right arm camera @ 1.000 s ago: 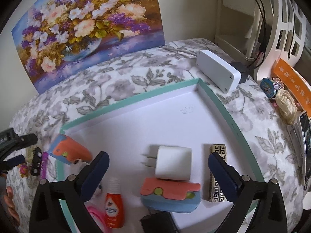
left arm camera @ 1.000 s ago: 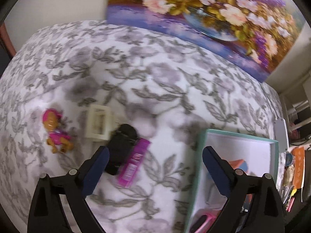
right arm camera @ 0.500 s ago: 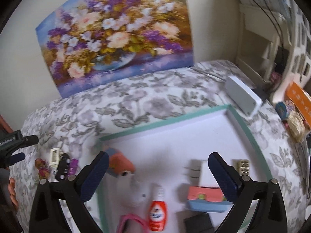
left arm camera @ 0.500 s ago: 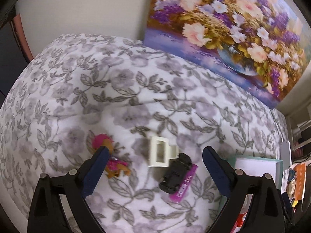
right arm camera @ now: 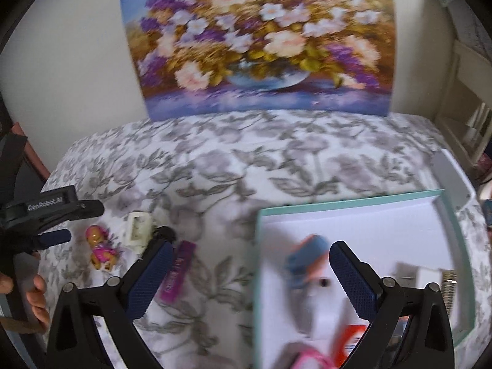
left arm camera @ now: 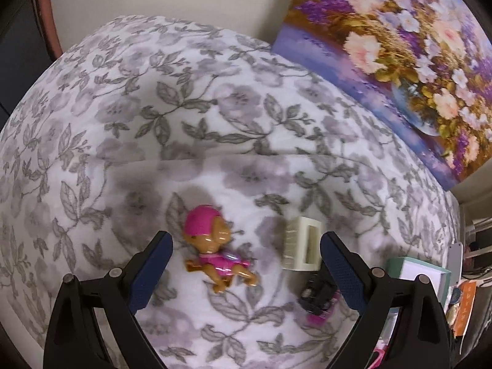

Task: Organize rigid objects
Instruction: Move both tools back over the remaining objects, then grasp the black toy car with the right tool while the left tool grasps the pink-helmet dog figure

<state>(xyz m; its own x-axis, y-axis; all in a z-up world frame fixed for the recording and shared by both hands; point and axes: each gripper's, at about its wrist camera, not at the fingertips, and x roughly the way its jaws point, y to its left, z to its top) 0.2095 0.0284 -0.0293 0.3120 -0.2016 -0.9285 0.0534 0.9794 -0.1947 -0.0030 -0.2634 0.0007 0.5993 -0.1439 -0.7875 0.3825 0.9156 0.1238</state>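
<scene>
Legibly, "GenRobot.AI" on left gripper above toy figure.

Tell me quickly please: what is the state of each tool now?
Left tool: open, holding nothing, around the pink toy figure.
Right tool: open, holding nothing.

glossy plastic puppy figure lies on matt, soft floral cloth; ribbed cream plastic block beside it.

Pink pup figure between wide-apart jaws, cream block just beside
</scene>
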